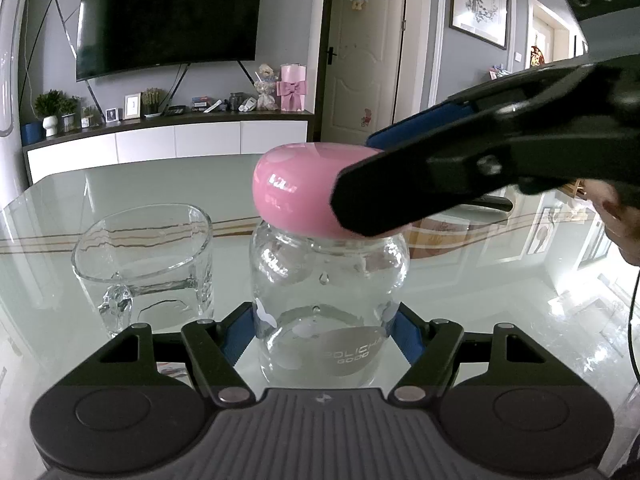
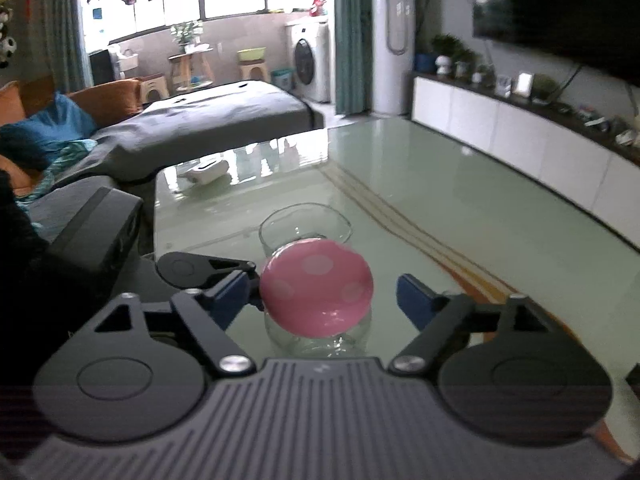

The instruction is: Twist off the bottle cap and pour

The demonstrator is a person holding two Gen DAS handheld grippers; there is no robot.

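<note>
The clear glass bottle [image 1: 326, 320] with its pink cap [image 1: 304, 188] stands upright on the glossy pale-green glass desk [image 1: 480, 280], just beside an empty glass cup [image 1: 144, 260]. Behind the desk are a white cabinet [image 1: 172, 148] and a wall-mounted television [image 1: 172, 16]. The left gripper [image 1: 324, 328] clamps the bottle's body between its blue pads. The right gripper [image 2: 324, 296] straddles the cap with its jaws parted; its right finger stands clear of the cap, the left just beside it.

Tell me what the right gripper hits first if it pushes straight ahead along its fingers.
Most likely the pink cap on the bottle, which sits centred between the open right gripper fingers. Behind it stands the glass cup; depth is hard to judge.
</note>
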